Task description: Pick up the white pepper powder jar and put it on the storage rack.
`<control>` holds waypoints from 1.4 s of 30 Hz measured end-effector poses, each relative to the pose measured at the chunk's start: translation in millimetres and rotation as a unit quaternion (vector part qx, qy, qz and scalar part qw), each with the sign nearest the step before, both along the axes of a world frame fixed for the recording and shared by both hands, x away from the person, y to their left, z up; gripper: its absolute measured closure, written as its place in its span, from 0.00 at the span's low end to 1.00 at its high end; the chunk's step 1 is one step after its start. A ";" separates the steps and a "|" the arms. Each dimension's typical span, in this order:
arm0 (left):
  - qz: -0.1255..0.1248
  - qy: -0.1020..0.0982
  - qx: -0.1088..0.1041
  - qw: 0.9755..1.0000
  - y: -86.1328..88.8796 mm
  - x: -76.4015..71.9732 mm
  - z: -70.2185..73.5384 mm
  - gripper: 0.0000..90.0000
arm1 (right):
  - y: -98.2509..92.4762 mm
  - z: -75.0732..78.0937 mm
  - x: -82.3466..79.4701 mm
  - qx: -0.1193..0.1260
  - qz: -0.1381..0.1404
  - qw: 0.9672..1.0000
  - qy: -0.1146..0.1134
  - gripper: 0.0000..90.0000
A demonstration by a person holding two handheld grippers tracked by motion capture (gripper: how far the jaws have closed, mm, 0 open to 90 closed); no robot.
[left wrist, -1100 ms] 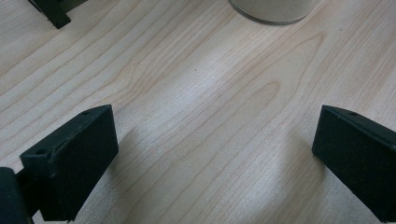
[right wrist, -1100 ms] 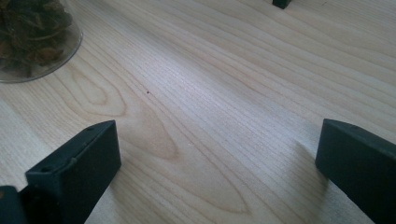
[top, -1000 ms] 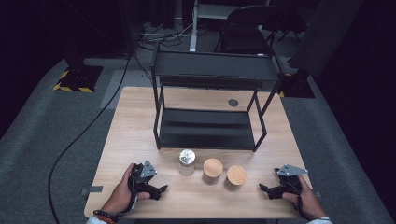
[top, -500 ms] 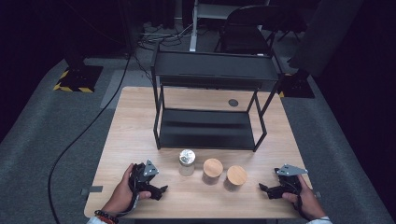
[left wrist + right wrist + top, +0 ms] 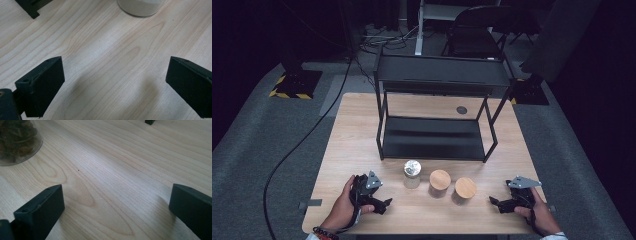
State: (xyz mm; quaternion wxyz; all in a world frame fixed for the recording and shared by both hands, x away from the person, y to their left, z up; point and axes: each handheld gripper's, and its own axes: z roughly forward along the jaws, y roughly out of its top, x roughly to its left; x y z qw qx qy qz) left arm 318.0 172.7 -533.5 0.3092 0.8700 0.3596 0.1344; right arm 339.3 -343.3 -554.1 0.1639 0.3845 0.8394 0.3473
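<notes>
High view: our left gripper (image 5: pixel 382 204), jaws spread and just narrowing slightly on nothing, has crept toward the foil-lidded glass jar (image 5: pixel 412 172) just beyond; our right gripper (image 5: pixel 494 202) rests spread; black metal shelf (image 5: pixel 439 75) farthest.

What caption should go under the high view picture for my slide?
Two hands rest open grippers, left gripper and right gripper, before three jars and a black shelf rack on a wooden table.
</notes>
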 end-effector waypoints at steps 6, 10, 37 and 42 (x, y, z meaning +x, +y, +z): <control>0.000 0.001 -0.008 1.000 -2.0 -1.7 4.0 0.02 | 0.0 0.0 0.0 0.000 0.001 1.000 0.000 0.00; 0.002 -0.002 -0.013 1.000 -2.5 -2.1 5.7 0.02 | 0.0 0.0 0.0 0.000 0.001 1.000 0.000 0.00; -0.009 -0.014 -0.035 0.999 -21.1 5.4 21.0 0.02 | 0.0 0.0 0.0 0.000 0.001 1.000 0.000 0.00; -0.010 -0.016 -0.039 0.999 -24.4 8.2 23.1 0.02 | 0.0 0.0 0.0 0.000 0.001 1.000 0.000 0.00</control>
